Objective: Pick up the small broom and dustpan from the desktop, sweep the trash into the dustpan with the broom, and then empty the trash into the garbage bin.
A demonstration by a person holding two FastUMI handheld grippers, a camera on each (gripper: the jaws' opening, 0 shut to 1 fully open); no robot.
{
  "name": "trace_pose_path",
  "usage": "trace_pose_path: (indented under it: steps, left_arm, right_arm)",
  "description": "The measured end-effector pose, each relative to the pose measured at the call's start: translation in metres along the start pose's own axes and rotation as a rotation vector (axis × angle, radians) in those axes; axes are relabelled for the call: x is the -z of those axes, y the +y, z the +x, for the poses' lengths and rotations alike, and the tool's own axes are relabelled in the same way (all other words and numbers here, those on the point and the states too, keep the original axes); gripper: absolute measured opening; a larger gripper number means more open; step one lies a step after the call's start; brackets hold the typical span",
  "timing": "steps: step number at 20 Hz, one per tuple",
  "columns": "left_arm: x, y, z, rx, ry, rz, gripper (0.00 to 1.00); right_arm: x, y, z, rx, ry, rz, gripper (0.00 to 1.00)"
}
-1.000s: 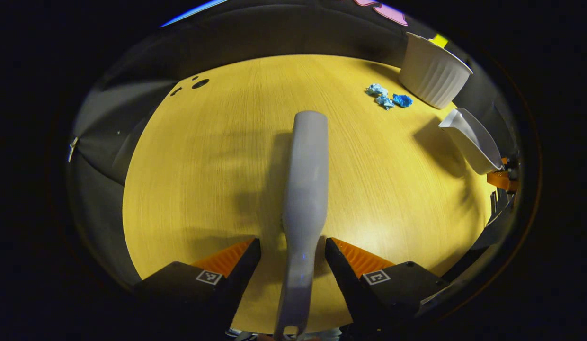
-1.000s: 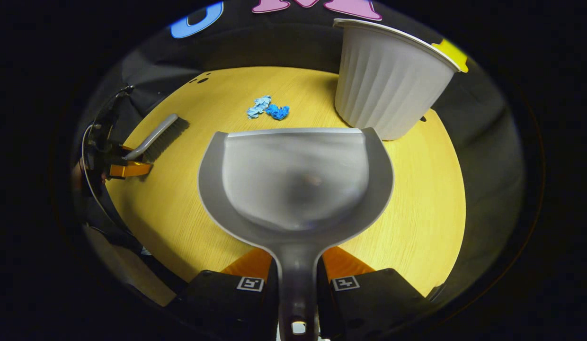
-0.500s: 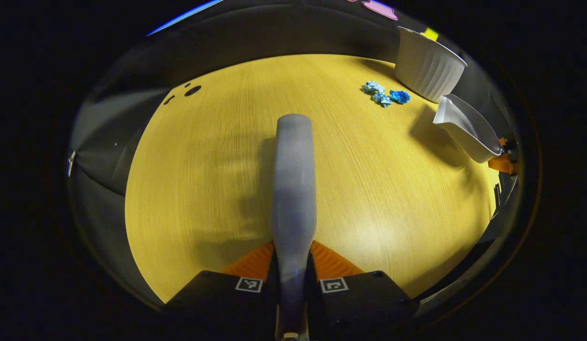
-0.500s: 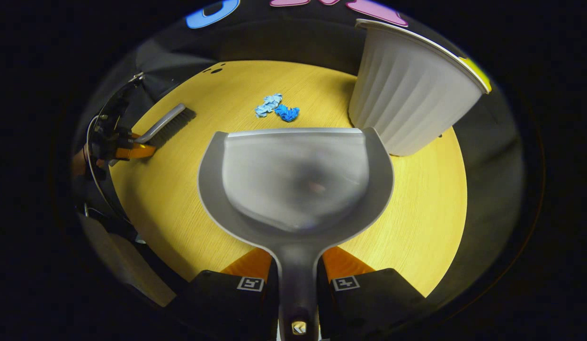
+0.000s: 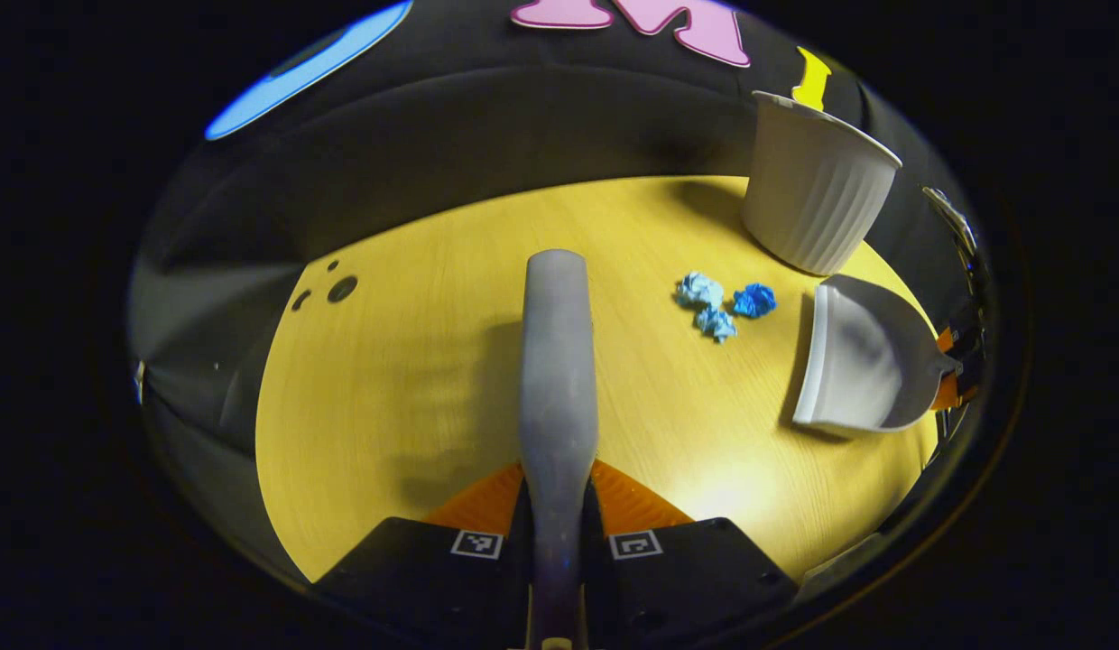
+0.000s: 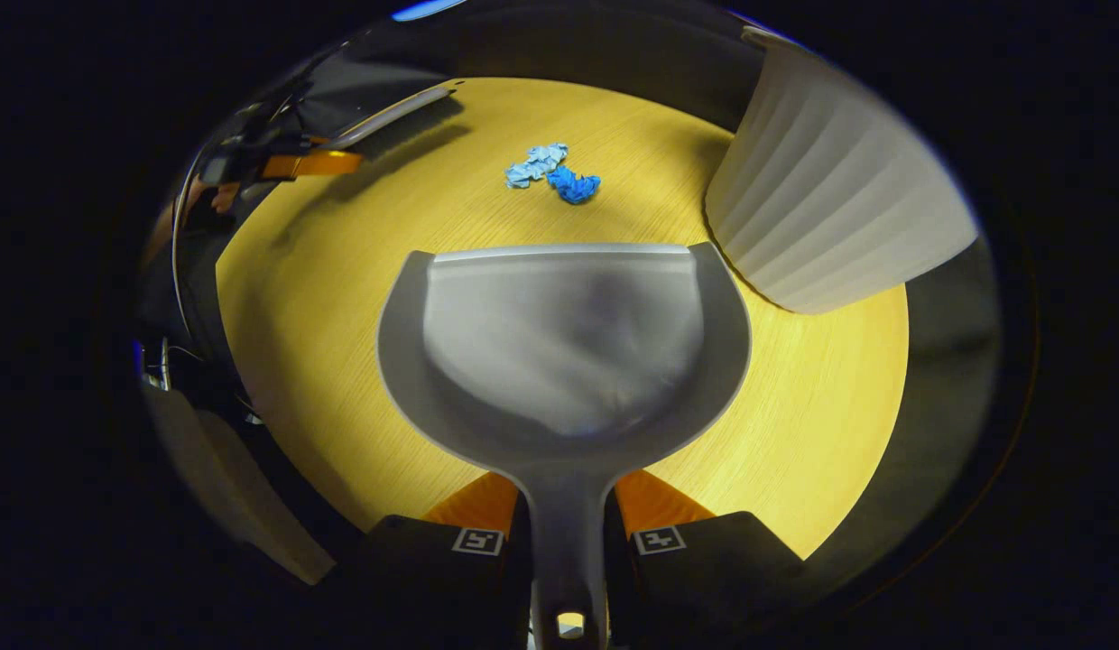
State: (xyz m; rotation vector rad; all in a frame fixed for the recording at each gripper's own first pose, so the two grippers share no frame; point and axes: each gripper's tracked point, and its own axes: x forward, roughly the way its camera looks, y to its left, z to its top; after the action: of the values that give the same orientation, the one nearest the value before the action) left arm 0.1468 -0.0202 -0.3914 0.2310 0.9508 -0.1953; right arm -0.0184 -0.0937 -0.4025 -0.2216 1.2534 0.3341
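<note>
With the left tool (image 5: pixel 556 528) clamped on the broom (image 5: pixel 555 361) handle and the right tool (image 6: pixel 567 533) clamped on the dustpan (image 6: pixel 564 343), the blue trash (image 5: pixel 717 302) at right of centre on the bench (image 5: pixel 415 379) may scatter past the pan if swept askew.

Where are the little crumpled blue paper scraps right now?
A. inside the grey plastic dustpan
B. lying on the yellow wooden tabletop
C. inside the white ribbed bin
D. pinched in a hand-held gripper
B: the crumpled blue paper scraps lie bare on the yellow wooden tabletop, beyond the front lip of the grey plastic dustpan and beside the white ribbed bin, with nothing touching them.
</note>
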Motion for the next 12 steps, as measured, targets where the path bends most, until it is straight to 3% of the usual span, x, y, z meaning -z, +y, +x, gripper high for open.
trace_pose_path:
  steps: [1, 5, 12]
  left_arm:
    - [-0.009, -0.007, 0.01, 0.007, 0.0, 0.012, 0.31]
    - [-0.036, -0.032, 0.047, 0.028, 0.007, 0.073, 0.28]
    - [-0.054, -0.07, 0.084, 0.072, 0.055, 0.168, 0.31]
  right_arm:
    - [0.0, 0.0, 0.002, -0.004, 0.006, -0.002, 0.37]
    - [-0.003, -0.001, 0.005, -0.021, 0.005, -0.007, 0.37]
    - [-0.004, -0.007, 0.012, -0.038, -0.003, -0.029, 0.37]
